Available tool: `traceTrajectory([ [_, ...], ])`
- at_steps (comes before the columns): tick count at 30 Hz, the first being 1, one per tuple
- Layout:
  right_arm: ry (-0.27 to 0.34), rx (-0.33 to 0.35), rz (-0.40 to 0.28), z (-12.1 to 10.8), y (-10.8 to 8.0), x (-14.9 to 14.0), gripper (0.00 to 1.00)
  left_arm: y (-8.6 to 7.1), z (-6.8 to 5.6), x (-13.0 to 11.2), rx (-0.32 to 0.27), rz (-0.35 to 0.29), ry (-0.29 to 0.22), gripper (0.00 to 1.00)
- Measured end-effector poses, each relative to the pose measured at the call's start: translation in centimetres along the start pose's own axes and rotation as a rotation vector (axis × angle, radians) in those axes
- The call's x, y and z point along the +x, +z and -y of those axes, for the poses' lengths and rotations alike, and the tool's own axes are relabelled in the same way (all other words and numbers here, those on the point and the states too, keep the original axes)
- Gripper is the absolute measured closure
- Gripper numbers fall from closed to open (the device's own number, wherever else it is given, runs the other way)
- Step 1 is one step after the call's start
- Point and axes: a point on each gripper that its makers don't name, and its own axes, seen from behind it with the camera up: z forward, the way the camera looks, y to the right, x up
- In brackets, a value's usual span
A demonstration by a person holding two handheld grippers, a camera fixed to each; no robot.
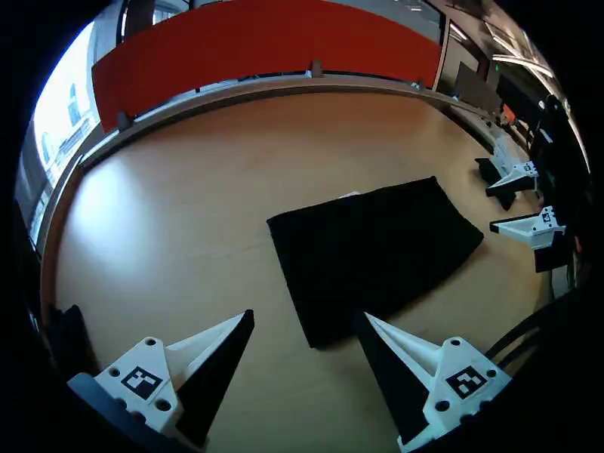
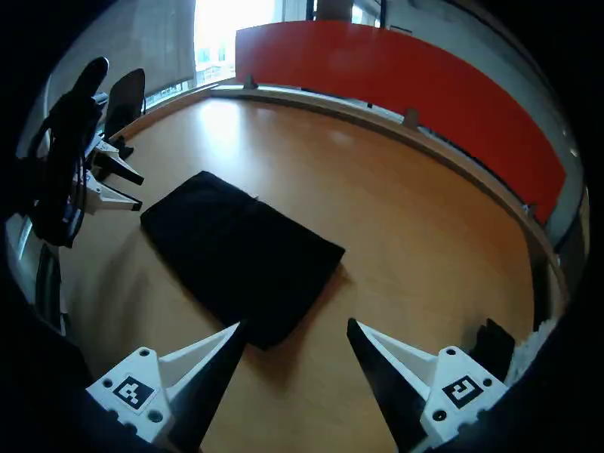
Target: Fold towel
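Left gripper view: the left gripper (image 1: 305,315) hangs spread and empty above the wooden table (image 1: 174,211), with the folded black towel (image 1: 374,253) lying flat ahead, rightward. Right gripper view: the right gripper (image 2: 294,323) likewise gapes, holding nothing.

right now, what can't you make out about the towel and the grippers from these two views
- Towel layers: uniformly black in both views, no fold lines readable.
- Part of its near edge, left gripper view: behind a finger of the left gripper.
- White speck at its far edge: too small to identify.
- Right gripper behind its fingers, left gripper view: dark and cut off at the view's edge.
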Motion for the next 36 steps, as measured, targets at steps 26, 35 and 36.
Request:
traceTrajectory([
  [26,-0.094,0.089,0.008,0.9,1.1,-0.2,0.0,-3.0,1.9,-2.6,0.103,-0.055,-0.095,0.02],
  [35,-0.131,0.12,0.03,1.3,1.5,-0.8,0.0,-4.0,2.4,-3.4,0.138,-0.09,-0.141,0.02],
  [36,-0.134,0.123,0.033,1.4,1.5,-0.9,0.0,-4.1,2.3,-3.5,0.14,-0.094,-0.147,0.03],
])
